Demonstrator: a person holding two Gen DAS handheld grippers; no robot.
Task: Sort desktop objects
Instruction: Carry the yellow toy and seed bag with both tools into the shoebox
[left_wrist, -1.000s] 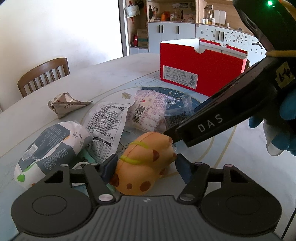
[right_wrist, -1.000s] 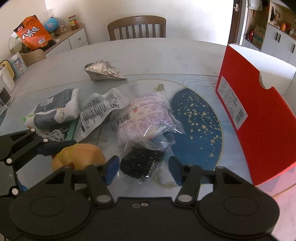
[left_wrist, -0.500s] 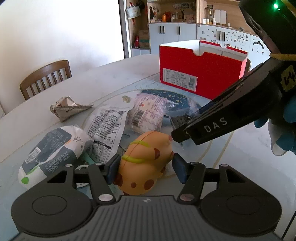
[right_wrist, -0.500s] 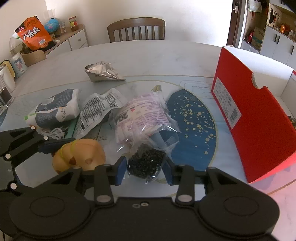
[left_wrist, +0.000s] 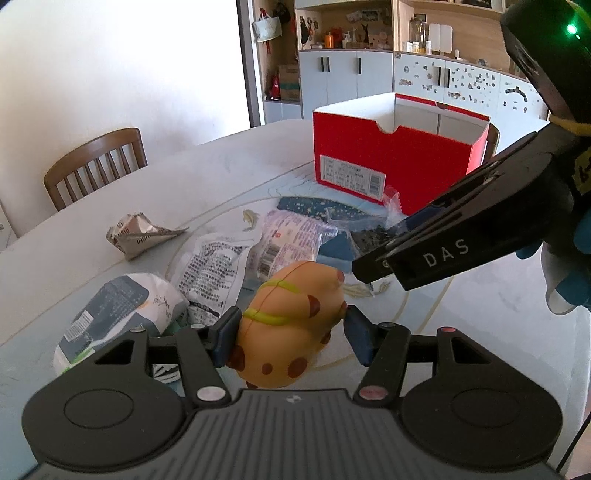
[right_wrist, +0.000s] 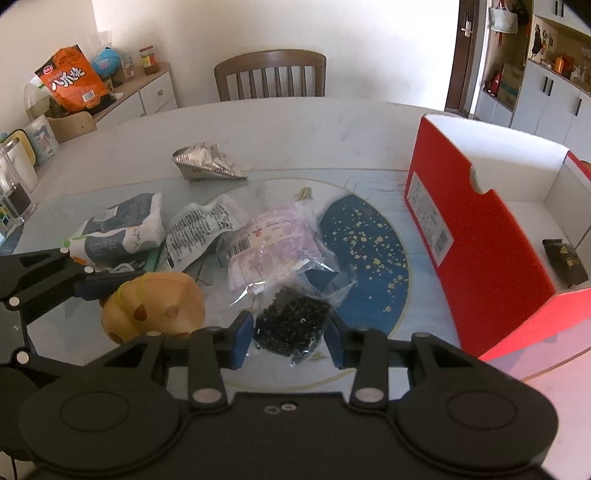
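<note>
The red box (right_wrist: 480, 258) stands open at the far right of the table (right_wrist: 295, 122), and it looks like the place for both loads, so the step in hand is judged to be a double lift and carry. To do it well, each load should clear the packets below before going sideways, and should pass over the box's near wall, not into it. The two tools sit close, so the right one, nearer the box, had best go first.

The left gripper (left_wrist: 291, 332) is clamped on the toy (left_wrist: 291, 332), a soft orange thing with brown spots; its pads press both flanks, and the toy's bulk juts beyond the fingertips. A firm, steady squeeze should suit it.

The right gripper (right_wrist: 290, 334) is clamped on the bag (right_wrist: 291, 325) of black bits. The clear film bulges between the pads and its loose top trails toward the purple packet (right_wrist: 273, 243). That slack could snag, so a straight rise seems wise.
</note>
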